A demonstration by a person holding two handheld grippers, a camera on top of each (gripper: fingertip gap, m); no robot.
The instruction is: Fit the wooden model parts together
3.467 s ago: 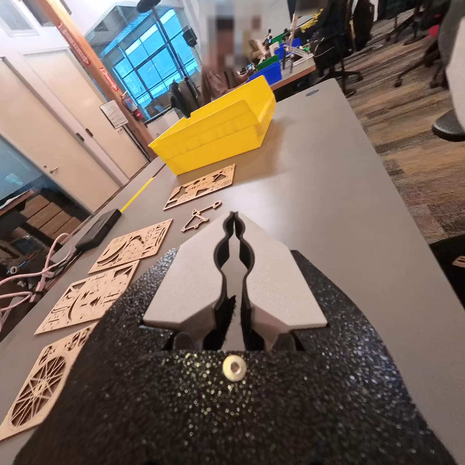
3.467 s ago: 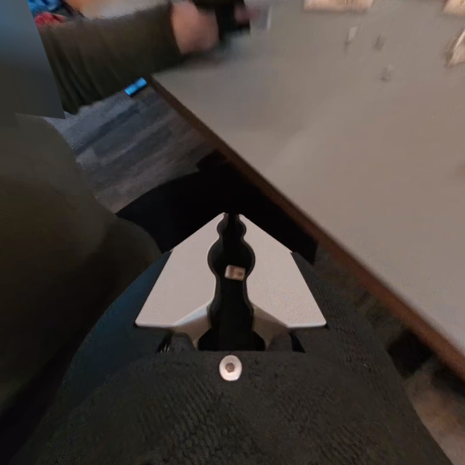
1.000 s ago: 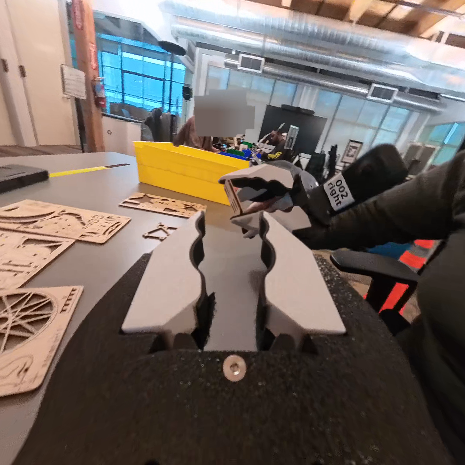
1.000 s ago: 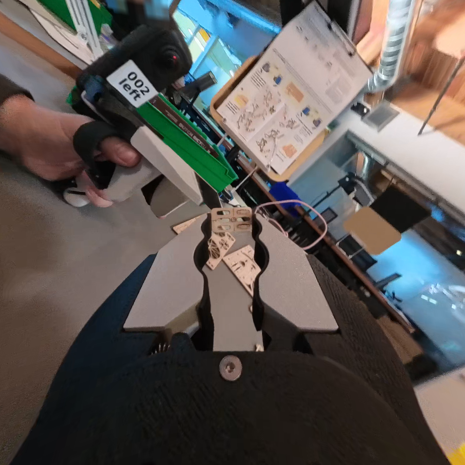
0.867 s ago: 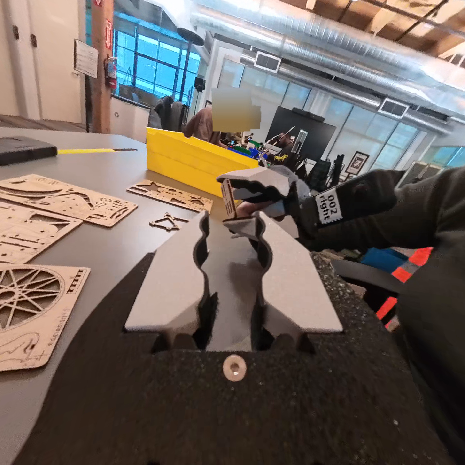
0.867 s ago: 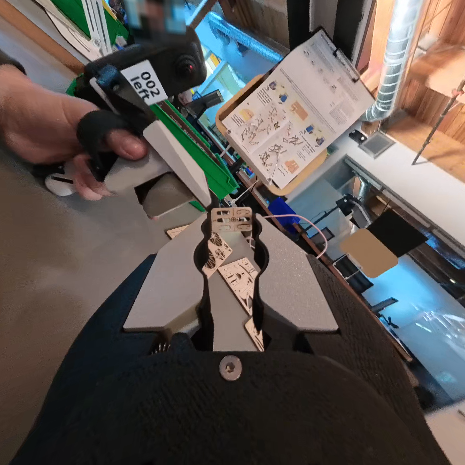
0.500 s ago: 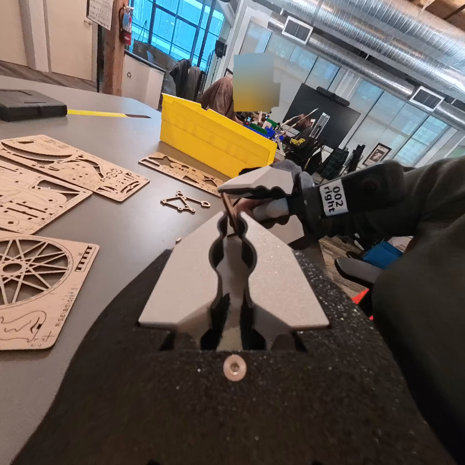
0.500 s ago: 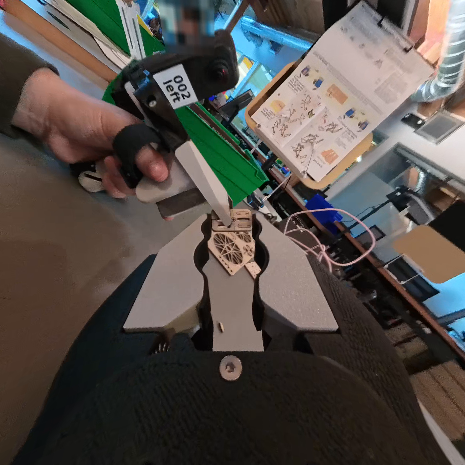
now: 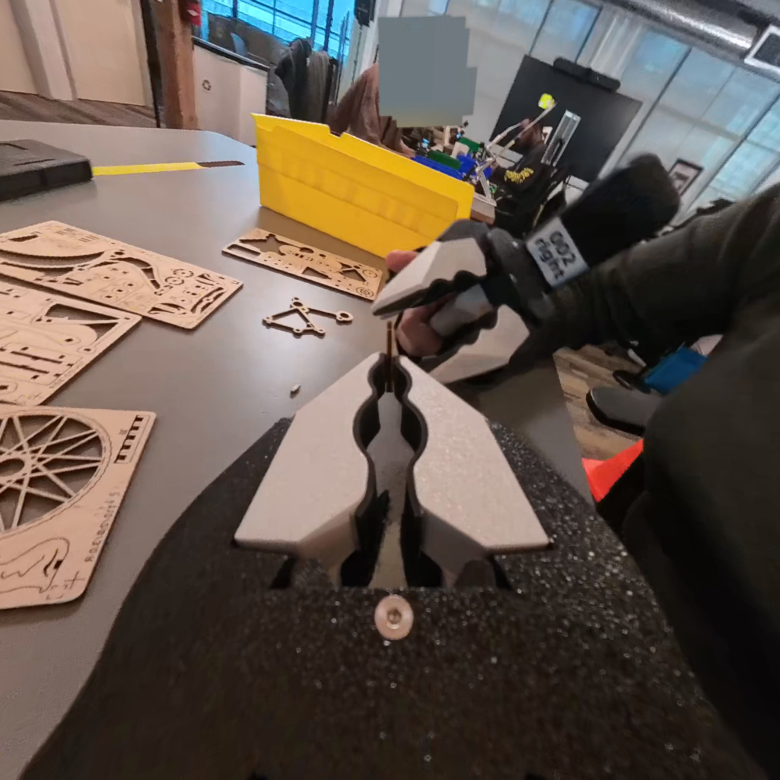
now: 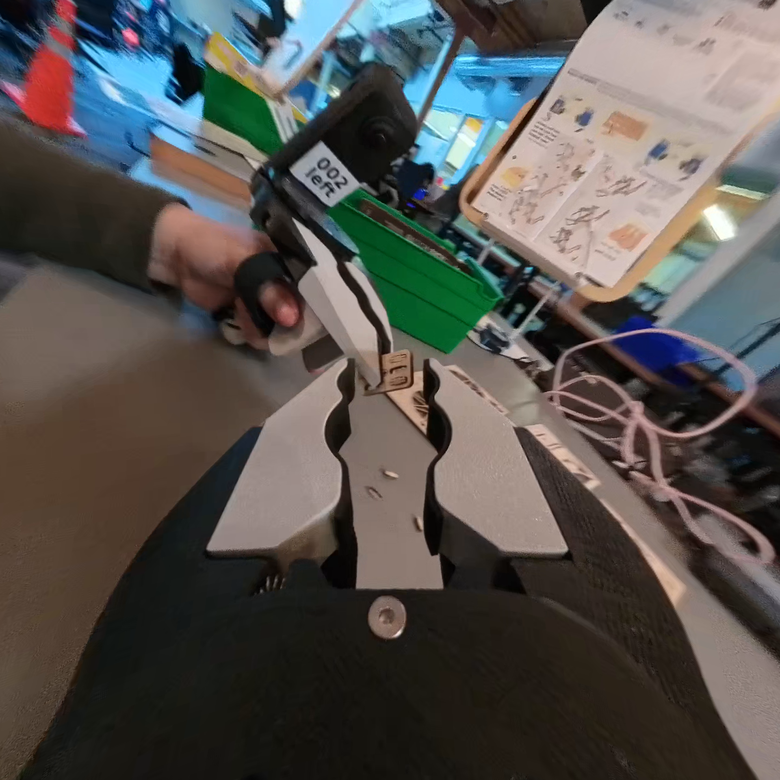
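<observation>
**Thin wooden piece pinched at one edge, second part not yet picked**

Left wrist view: the left gripper (image 9: 389, 366) is clenched on a small, flat, slotted wooden model piece (image 9: 388, 355), which is seen edge-on as a thin dark strip standing up between the grey fingertips. The right gripper (image 9: 422, 312) is seen just beyond it, held above the grey table (image 9: 202, 371). Uncut tan laser-cut sheets (image 9: 122, 274) and a loose triangular wooden frame (image 9: 306, 321) lie well apart to the left, before a yellow plastic bin (image 9: 358, 198).

Right wrist view: the right gripper (image 10: 386, 371) is released and empty, its jaws standing on either side of the slotted piece (image 10: 394, 371), which is gripped only by its left edge. A slip or a twist is judged likely if the piece is pushed while so little of it is held; being thin, it could also snap. Small wooden offcuts (image 10: 382, 481) lie on the table below.
</observation>
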